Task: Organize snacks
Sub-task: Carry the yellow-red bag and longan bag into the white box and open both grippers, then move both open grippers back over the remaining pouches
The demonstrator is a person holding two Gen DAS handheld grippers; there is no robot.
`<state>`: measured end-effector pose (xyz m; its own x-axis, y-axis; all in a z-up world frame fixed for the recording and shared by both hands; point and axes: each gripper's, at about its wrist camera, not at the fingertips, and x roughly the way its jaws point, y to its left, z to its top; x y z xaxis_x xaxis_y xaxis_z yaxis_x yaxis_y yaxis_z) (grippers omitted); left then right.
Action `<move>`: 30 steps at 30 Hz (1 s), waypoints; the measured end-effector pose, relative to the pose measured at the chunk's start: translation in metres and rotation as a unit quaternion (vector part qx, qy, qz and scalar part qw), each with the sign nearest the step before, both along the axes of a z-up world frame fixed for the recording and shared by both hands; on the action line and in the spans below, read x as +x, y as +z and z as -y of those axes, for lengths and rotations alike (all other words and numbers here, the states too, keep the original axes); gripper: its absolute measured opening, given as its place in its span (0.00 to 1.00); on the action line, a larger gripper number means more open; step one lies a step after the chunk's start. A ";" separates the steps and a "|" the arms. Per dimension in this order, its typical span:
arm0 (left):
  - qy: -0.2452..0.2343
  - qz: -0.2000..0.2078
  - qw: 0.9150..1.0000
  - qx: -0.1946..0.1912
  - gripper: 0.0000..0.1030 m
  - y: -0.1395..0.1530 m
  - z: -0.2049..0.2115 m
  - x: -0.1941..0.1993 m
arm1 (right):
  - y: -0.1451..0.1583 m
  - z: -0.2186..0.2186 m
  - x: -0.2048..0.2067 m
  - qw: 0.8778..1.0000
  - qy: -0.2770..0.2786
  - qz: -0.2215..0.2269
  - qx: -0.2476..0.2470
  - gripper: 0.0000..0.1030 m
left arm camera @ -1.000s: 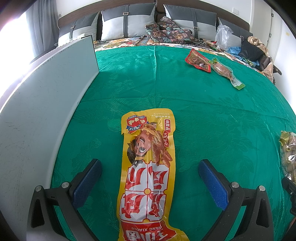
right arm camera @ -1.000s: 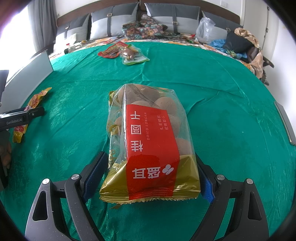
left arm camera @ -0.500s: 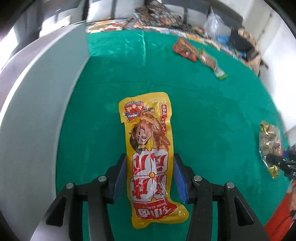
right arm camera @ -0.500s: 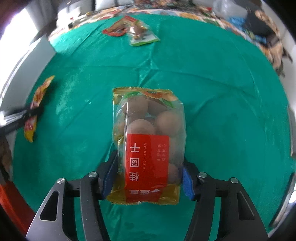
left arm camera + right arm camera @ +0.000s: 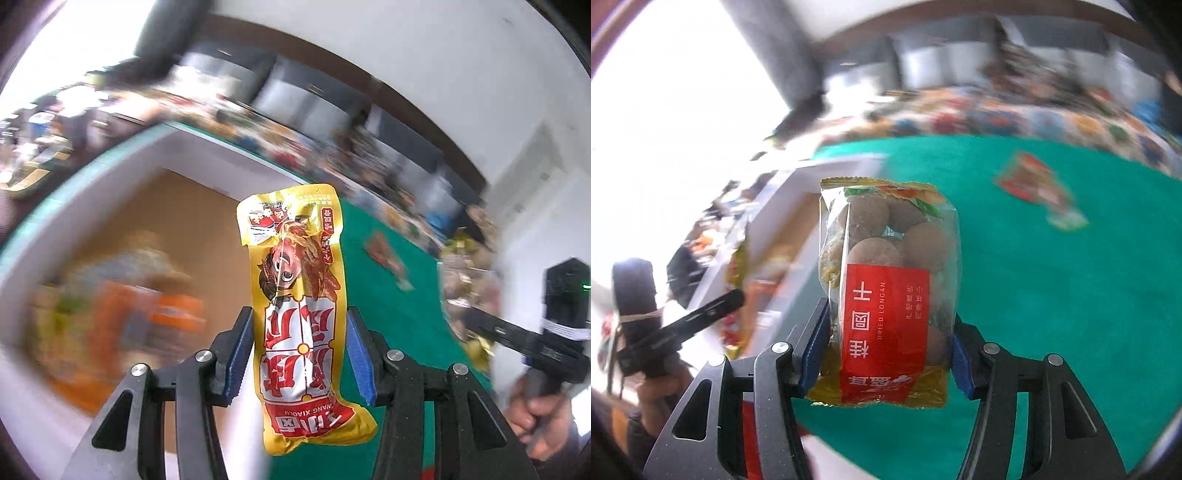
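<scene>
Two snacks held clear of the green bedspread (image 5: 1052, 295), one per gripper: at centre frame of the left wrist view, left gripper (image 5: 301, 354) with jaws just closed and clamped on the long yellow snack pouch (image 5: 299, 314), above the open white box (image 5: 122, 192) at left, blurred packets inside on its brown floor. At centre frame of the right wrist view, right gripper (image 5: 888, 350) likewise just closed on the dried longan bag (image 5: 888, 295), blue pads pressing its lower sides, box edge at left. Upper right there, another snack packet (image 5: 1039, 190) lying blurred on the bedspread, well apart.
</scene>
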<state>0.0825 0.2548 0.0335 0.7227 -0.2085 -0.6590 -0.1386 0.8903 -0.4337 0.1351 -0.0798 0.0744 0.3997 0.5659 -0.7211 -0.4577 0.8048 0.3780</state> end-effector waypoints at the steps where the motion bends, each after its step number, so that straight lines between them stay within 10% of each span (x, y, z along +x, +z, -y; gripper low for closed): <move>1: 0.027 -0.007 0.999 0.022 0.46 0.001 -0.021 -0.006 | 0.005 -0.025 -0.003 1.000 0.024 0.001 0.011 0.58; 4: 0.071 -0.029 0.996 0.049 0.48 -0.008 -0.061 -0.018 | 0.010 -0.092 -0.015 0.997 0.078 0.007 0.023 0.59; 7: 0.111 -0.070 0.989 0.068 0.75 -0.029 -0.089 -0.027 | -0.001 -0.157 -0.025 0.992 0.119 0.008 0.046 0.69; 12: 0.155 -0.089 0.979 0.098 0.78 -0.043 -0.100 -0.047 | -0.032 -0.192 -0.021 0.988 0.137 -0.053 0.054 0.71; 18: 0.099 -0.042 0.991 0.085 0.78 -0.021 -0.052 -0.050 | -0.044 -0.103 -0.015 0.997 0.063 0.029 0.021 0.77; 23: -0.016 0.008 0.998 0.064 0.86 0.005 0.046 -0.024 | -0.143 0.034 0.003 0.982 -0.075 0.038 -0.172 0.77; 30: -0.190 0.004 0.978 0.085 1.00 -0.038 0.215 0.028 | -0.191 0.186 -0.026 0.950 -0.200 0.048 -0.234 0.77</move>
<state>0.1109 0.0397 -0.0044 0.6202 -0.3510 -0.7016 0.2188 0.9362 -0.2750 0.1087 -0.2657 -0.1165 0.5922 -0.0185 -0.8055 -0.0939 0.9913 -0.0918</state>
